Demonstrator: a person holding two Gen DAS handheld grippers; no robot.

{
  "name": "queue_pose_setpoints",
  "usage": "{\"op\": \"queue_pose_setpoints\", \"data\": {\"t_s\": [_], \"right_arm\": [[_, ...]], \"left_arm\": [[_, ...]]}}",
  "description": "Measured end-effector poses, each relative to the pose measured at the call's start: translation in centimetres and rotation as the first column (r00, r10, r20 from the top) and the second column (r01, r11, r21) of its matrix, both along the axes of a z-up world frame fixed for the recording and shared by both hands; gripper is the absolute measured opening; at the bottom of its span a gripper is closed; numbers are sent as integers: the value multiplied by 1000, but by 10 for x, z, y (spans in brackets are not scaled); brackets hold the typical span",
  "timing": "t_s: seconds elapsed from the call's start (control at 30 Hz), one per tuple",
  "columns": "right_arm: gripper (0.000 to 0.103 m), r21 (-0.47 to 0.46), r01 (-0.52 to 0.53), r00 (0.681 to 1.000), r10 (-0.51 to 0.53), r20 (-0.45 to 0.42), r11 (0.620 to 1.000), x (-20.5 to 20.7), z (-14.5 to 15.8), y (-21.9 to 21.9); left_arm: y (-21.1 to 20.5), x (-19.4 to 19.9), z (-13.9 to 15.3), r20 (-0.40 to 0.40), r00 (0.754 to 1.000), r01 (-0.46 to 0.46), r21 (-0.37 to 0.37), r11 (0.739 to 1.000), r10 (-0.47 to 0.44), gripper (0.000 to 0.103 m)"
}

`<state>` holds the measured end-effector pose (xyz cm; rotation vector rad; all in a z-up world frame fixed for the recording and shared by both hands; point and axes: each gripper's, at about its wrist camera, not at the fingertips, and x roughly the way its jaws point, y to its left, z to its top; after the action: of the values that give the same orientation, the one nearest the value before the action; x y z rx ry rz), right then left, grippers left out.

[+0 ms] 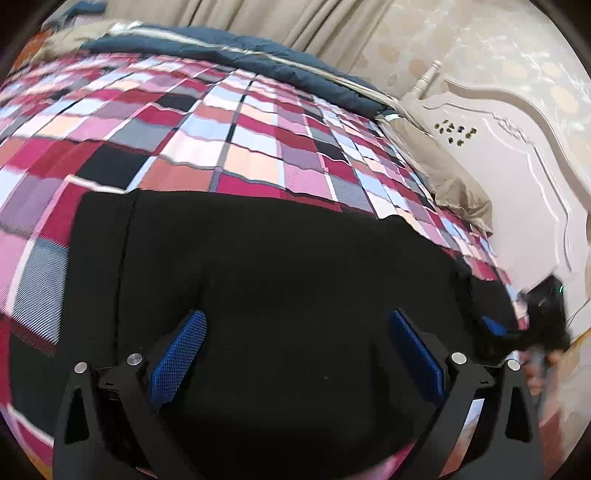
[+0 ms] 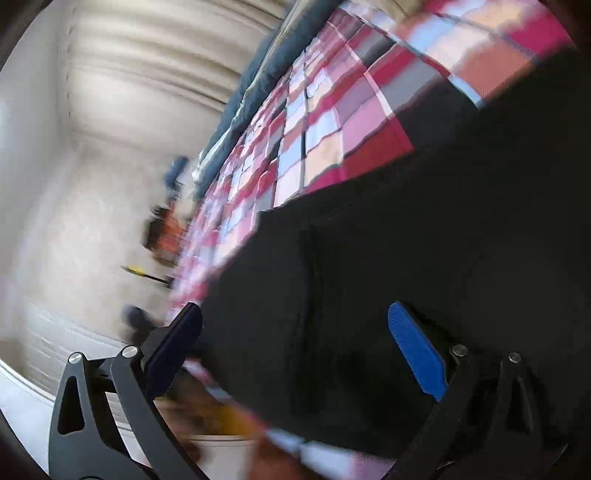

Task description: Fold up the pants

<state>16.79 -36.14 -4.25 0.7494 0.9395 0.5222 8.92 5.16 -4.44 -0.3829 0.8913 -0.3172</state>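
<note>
Black pants (image 1: 280, 266) lie flat on a red, pink and grey checked bedspread (image 1: 207, 122). My left gripper (image 1: 295, 325) hangs just above them with its blue pads wide apart and nothing between them. At the right edge of the left wrist view the right gripper (image 1: 517, 325) shows as a dark blur by the end of the pants. In the right wrist view the pants (image 2: 424, 240) fill the right half. My right gripper (image 2: 295, 317) is open over their near edge by the side of the bed, and no cloth is pinched. That view is smeared by motion.
A dark blue quilt (image 1: 236, 48) runs along the far side of the bed below beige curtains (image 1: 295, 18). A beige pillow (image 1: 454, 184) lies against the white carved headboard (image 1: 517, 166). Blurred orange and dark objects (image 2: 166, 229) sit on the pale floor (image 2: 74, 240) beside the bed.
</note>
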Motion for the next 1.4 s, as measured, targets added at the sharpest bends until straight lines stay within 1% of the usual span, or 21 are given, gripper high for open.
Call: {"op": "queue_pose_setpoints", "data": {"t_s": [0.07, 0.17, 0.2, 0.27, 0.33, 0.43, 0.5, 0.53, 0.6, 0.73, 0.87, 0.9, 0.93, 0.97, 1.0, 1.13, 1.17, 1.2, 1.23, 1.27, 1.4], "right_arm": [[101, -49, 2, 1000, -1, 6, 999, -2, 3, 6], [101, -47, 19, 1000, -18, 4, 999, -3, 1, 5], [101, -40, 18, 1000, -18, 1, 999, -4, 0, 3], [101, -26, 19, 1000, -19, -1, 999, -4, -1, 1], [101, -28, 18, 1000, -18, 3, 999, -5, 0, 4], [101, -44, 24, 1000, -23, 22, 999, -5, 0, 7], [101, -60, 29, 999, -26, 37, 998, -9, 1, 9], [101, -71, 32, 998, -28, 47, 997, -11, 2, 11], [101, -85, 38, 998, -34, 58, 996, -12, 2, 13], [101, -81, 51, 997, -46, 57, 995, -12, 2, 12], [101, -77, 53, 997, -48, 59, 996, -13, 2, 11], [101, -78, 53, 997, -49, 62, 995, -13, 2, 11], [101, -80, 54, 997, -49, 63, 995, -14, 2, 11], [101, -81, 54, 997, -48, 65, 995, -14, 2, 11], [101, -82, 54, 997, -49, 66, 995, -15, 3, 11], [101, -85, 58, 996, -52, 68, 995, -15, 3, 11], [101, -86, 56, 996, -51, 68, 995, -15, 3, 11], [101, -87, 56, 996, -50, 68, 995, -15, 3, 11], [101, -87, 55, 997, -49, 67, 995, -15, 3, 11], [101, -86, 56, 997, -50, 66, 995, -15, 3, 11], [101, -83, 55, 997, -49, 67, 995, -15, 3, 11]], "left_arm": [[14, -6, 11, -4, 1000, -8, -33, 999, 8, 98], [50, -20, 24, 38, 998, -45, -120, 992, 50, 98], [65, -22, 23, 24, 998, -57, -164, 985, 62, 98], [91, -21, 14, -27, 994, -107, -210, 972, 104, 98], [114, -20, 1, -88, 984, -174, -224, 959, 158, 98], [130, -20, -10, -120, 974, -214, -246, 945, 190, 98], [135, -18, -16, -139, 975, -206, -297, 932, 171, 98], [134, -13, -23, -166, 977, -186, -348, 919, 134, 98], [132, -8, -29, -194, 977, -164, -394, 904, 93, 98], [121, 2, -26, -173, 984, -110, -351, 930, 52, 98], [125, 5, -27, -175, 984, -107, -395, 913, 39, 97], [122, 6, -27, -178, 984, -97, -388, 916, 29, 90], [119, 7, -27, -185, 983, -89, -377, 922, 19, 77], [112, 11, -31, -221, 975, -78, -359, 930, -4, 48], [108, 14, -38, -270, 963, -90, -345, 934, -7, 34], [114, 14, -45, -288, 958, -127, -390, 912, 11, 30], [115, 12, -44, -291, 957, -139, -401, 906, 18, 26], [114, 12, -42, -291, 957, -143, -415, 899, 18, 17], [113, 11, -38, -287, 958, -145, -431, 891, 17, 17], [110, 9, -28, -268, 963, -141, -442, 886, 20, 14], [92, 9, 16, -173, 985, -81, -474, 877, -3, 14]]}}
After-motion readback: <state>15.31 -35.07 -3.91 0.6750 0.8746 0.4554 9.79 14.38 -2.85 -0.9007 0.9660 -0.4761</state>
